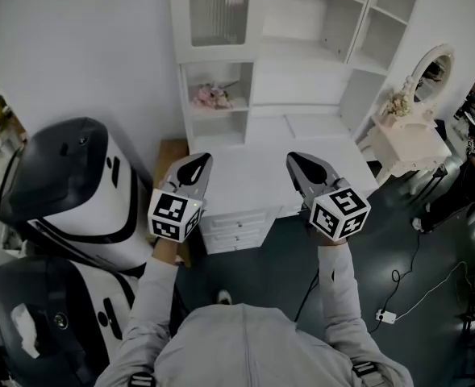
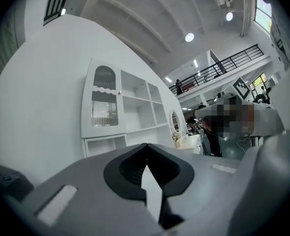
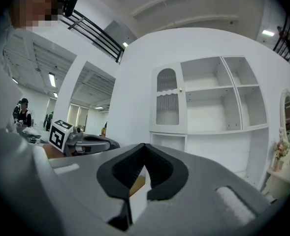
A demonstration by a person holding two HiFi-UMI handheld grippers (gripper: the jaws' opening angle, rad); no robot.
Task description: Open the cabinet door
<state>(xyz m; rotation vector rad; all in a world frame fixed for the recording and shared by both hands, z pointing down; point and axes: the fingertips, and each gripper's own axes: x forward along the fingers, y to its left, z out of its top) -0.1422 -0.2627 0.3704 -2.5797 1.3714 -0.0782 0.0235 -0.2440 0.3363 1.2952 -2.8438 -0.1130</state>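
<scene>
The white cabinet (image 1: 302, 79) stands ahead against a white wall. Its door (image 1: 218, 13) is the arched ribbed-glass panel at the upper left, and it is closed. The door (image 2: 104, 101) shows with a small knob (image 2: 119, 92) on its right edge in the left gripper view. In the right gripper view the door (image 3: 167, 102) and knob (image 3: 180, 89) sit beside open shelves. My left gripper (image 1: 196, 160) and right gripper (image 1: 296, 159) are held side by side, level, short of the cabinet. Both are shut on nothing. Left jaws (image 2: 146, 146) and right jaws (image 3: 145, 146) meet at their tips.
A big white-and-black machine (image 1: 68, 184) stands close on the left. A white dressing table with an oval mirror (image 1: 410, 131) stands on the right. Drawers (image 1: 237, 228) sit under the cabinet counter, with flowers (image 1: 211, 95) in a niche. A cable and power strip (image 1: 386, 316) lie on the dark floor.
</scene>
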